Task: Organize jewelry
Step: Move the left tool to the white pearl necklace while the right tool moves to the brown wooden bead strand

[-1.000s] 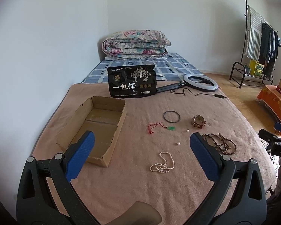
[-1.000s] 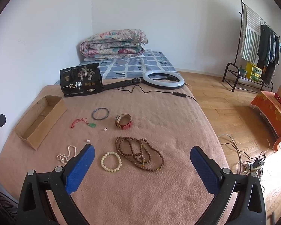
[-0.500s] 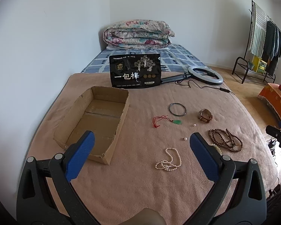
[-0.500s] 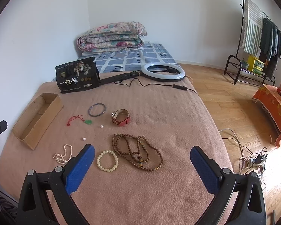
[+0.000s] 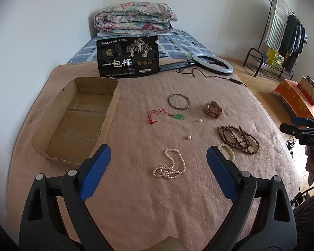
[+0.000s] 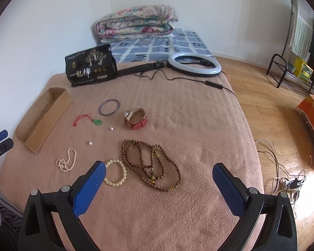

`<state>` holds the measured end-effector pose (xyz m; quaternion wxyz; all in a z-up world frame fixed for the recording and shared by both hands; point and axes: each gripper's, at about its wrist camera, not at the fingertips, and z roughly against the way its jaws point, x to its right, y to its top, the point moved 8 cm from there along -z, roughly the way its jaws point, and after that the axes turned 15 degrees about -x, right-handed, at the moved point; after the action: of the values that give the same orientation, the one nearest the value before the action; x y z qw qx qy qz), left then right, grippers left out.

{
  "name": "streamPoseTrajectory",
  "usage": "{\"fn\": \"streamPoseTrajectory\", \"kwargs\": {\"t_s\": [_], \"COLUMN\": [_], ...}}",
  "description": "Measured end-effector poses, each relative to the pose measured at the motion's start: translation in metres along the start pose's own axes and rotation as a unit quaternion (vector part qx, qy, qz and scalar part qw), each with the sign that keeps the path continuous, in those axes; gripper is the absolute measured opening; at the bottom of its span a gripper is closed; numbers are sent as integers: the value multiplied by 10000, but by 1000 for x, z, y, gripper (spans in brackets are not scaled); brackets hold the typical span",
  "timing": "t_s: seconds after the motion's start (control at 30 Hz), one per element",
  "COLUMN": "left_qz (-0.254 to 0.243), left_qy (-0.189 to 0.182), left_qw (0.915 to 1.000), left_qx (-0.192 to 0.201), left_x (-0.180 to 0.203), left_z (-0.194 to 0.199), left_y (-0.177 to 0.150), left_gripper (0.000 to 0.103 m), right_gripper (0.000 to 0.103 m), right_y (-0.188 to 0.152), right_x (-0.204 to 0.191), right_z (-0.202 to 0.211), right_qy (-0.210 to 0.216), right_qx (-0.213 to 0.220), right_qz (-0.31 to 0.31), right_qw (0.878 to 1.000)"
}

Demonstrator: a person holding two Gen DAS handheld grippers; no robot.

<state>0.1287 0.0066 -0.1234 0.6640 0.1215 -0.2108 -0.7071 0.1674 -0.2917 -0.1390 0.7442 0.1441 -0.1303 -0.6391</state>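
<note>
A cardboard box [image 5: 77, 117] lies open on the pink blanket [image 5: 136, 198], and the jewelry is spread out to its right. Nearest the box sits a red-corded green pendant [image 5: 179, 116], with a dark bangle [image 5: 178, 101] just behind it and a watch [image 5: 213, 109] further right. Two loose pearls [image 5: 189, 137] lie apart between the pendant and the pearl necklace [image 5: 170, 166]. Far right of the box lie the brown beads [image 6: 151, 165], with a pale bracelet [image 6: 115, 175] touching their near-left edge. The left gripper [image 5: 158, 159] hangs over the pearl necklace, its jaws apart and just now narrowing slightly, with nothing clamped. The right gripper [image 6: 159, 174] hangs over the brown beads, jaws wide apart and holding nothing. Behind the box stands a black pouch [image 5: 127, 56], beside a ring light [image 5: 212, 63].
</note>
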Motion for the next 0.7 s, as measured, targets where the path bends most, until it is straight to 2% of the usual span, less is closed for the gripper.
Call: {"fn": "streamPoseTrajectory", "kwargs": {"t_s": [0.3, 0.47, 0.57, 0.7], "left_qz": [-300, -490, -546, -511], "left_qy": [-330, -521, -539, -584], "left_qw": [9961, 9908, 9882, 9857], "left_qx": [-762, -1149, -1329, -1498], "left_x": [9, 20, 23, 18], "left_z": [-45, -73, -91, -108], "left_y": [-6, -11, -11, -9], "left_gripper": [84, 83, 76, 75], "right_gripper": [103, 103, 103, 101], "right_y": [5, 2, 4, 10], "right_x": [12, 14, 14, 14], "right_z": [-41, -69, -83, -99], "right_qy": [-380, -192, -71, 75], "right_qx": [-219, -476, -576, -724], "right_qz": [627, 738, 744, 750], "right_qw": [9971, 9960, 9955, 9945]}}
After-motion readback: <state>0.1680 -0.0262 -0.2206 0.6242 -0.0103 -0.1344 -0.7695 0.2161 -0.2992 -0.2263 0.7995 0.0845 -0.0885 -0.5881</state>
